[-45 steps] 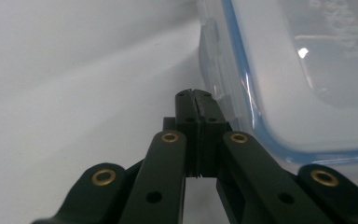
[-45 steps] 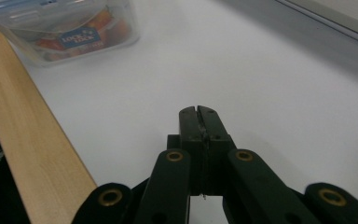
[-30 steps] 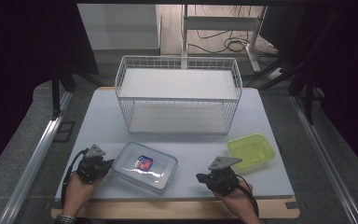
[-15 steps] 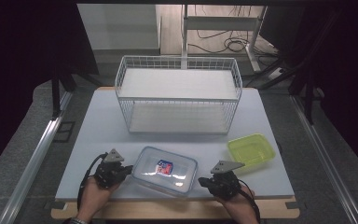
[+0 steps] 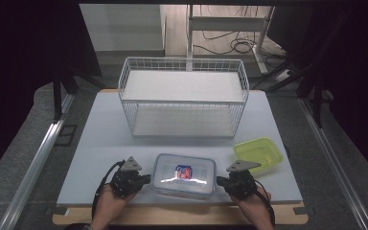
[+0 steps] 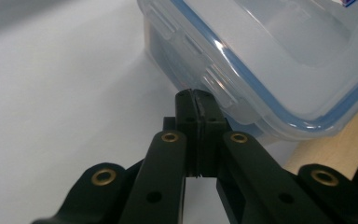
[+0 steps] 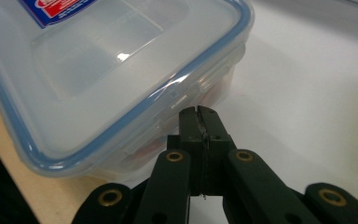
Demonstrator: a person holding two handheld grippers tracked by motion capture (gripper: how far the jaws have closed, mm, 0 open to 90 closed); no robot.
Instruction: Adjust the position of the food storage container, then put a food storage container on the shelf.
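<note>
Right gripper (image 7: 199,111) comes up from the bottom edge, black jaws pressed together w/ nothing between them — tips right against the side wall of a clear plastic food container (image 7: 98,79), just under its latch flap. Container has a blue-sealed snap lid w/ a red-and-blue label (image 7: 58,8) near the top edge. It sits on a white tabletop (image 7: 317,107) — wooden table edge (image 7: 14,177) at lower left.
</note>
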